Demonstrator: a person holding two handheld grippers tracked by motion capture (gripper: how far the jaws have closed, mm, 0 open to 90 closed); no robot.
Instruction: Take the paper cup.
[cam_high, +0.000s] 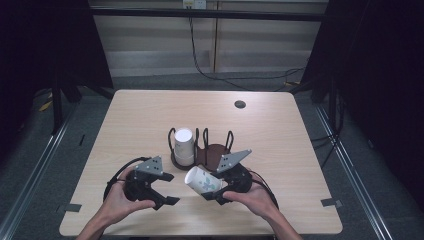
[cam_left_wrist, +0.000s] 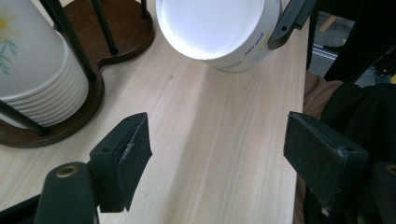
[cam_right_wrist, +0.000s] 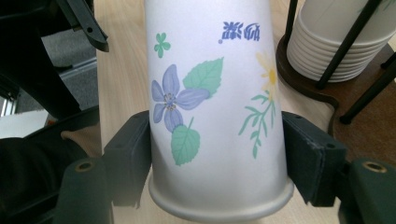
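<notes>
My right gripper (cam_high: 218, 192) is shut on a white paper cup (cam_high: 202, 181) printed with flowers, held tilted above the table with its closed base pointing toward the left gripper. Its two pads (cam_right_wrist: 130, 154) press the cup (cam_right_wrist: 210, 116) on both sides near the rim. The cup's round base (cam_left_wrist: 212, 28) shows beyond the left gripper. My left gripper (cam_high: 166, 189) stands open a little to the left, nothing between its pads (cam_left_wrist: 128, 149). A stack of upside-down white cups (cam_high: 183, 145) sits in the left side of a dark wooden holder with black wire posts (cam_high: 212, 152).
The light wooden table (cam_high: 275, 130) has a small dark round cap (cam_high: 240, 104) at the back right. The holder's right side (cam_high: 218, 149) holds no cups. Table edges drop to grey floor with metal rails; black cables hang behind.
</notes>
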